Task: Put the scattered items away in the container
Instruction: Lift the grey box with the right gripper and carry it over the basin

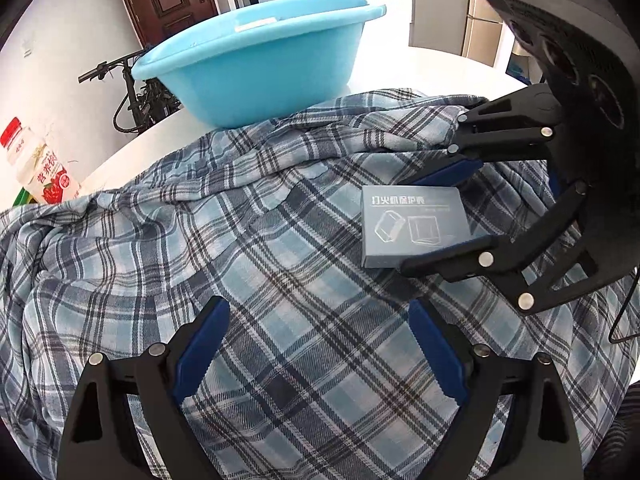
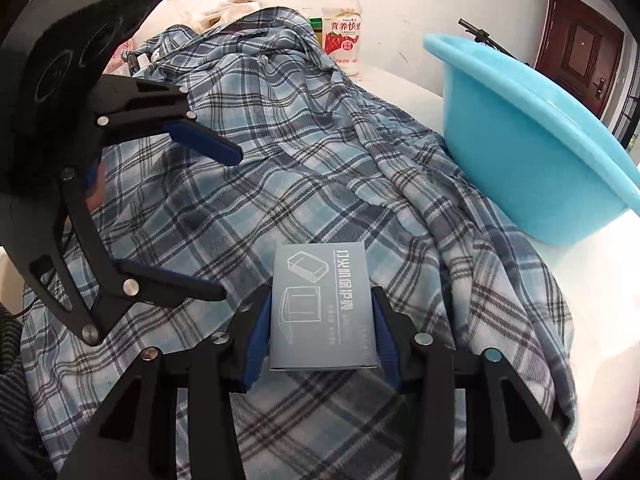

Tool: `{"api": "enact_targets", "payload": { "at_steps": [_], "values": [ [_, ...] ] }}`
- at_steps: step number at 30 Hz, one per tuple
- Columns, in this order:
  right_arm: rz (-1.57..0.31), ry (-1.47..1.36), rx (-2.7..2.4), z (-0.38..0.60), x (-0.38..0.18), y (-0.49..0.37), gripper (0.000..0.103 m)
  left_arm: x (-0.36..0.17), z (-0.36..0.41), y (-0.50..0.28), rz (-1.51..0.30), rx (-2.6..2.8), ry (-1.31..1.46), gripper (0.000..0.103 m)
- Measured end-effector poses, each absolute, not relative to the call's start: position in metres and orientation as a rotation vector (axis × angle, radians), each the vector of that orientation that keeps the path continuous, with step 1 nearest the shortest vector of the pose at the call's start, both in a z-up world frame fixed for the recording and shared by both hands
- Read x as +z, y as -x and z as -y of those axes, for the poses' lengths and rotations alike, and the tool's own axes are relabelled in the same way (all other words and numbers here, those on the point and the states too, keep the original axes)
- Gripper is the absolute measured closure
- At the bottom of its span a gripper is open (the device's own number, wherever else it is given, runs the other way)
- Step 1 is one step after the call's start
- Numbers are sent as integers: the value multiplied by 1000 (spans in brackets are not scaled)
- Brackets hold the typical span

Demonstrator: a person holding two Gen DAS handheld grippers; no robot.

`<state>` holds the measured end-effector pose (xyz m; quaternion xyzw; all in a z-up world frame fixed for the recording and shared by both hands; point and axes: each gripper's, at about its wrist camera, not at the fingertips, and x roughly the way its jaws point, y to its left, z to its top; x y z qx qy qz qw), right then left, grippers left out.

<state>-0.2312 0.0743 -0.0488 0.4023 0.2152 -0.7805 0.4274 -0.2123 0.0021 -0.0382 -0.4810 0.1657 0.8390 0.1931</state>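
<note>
1. Centrally, a small grey box [image 2: 323, 307] is lying flat on a blue plaid shirt [image 2: 280, 160] that is covering the white counter [image 2: 600, 280]; the right hand-held gripper [image 2: 320, 332] is closing its blue pads [image 2: 258, 332] against the two long edges of the box, which is sitting between them.
2. Meanwhile the left hand-held gripper [image 1: 316, 344] is hovering over the shirt with its jaws standing wide and gripping nothing.
3. Judged by its printed card faces and sharp corners, the box is probably light and fairly stiff, yet likely to dent under a hard squeeze; its smooth surface may be somewhat slippery against the pads.
4. Holding it across the narrow width, near the middle of its length, seems the soundest grip, since the soft cloth beneath is offering little support for pressing down.
5. A light-blue basin [image 2: 532, 152], the apparent container, is standing on the counter just beside the shirt's edge, to the right and beyond the box.
6. A red-capped bottle [image 2: 343, 28] is standing upright behind the shirt, well apart from the box.
</note>
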Motion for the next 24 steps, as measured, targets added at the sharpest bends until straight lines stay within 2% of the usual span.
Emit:
{"api": "enact_targets", "payload": {
  "at_steps": [9, 14, 24],
  "values": [
    [-490, -1033, -2012, -92, -44, 231, 57, -26, -9, 220, -420, 2395, 1318, 10],
    [-445, -1055, -2073, -101, -43, 238, 57, -22, -17, 219, -456, 2401, 1302, 10],
    [-388, -999, -2148, -114, -11, 249, 57, -14, -23, 230, -413, 2413, 1293, 10]
  ]
}}
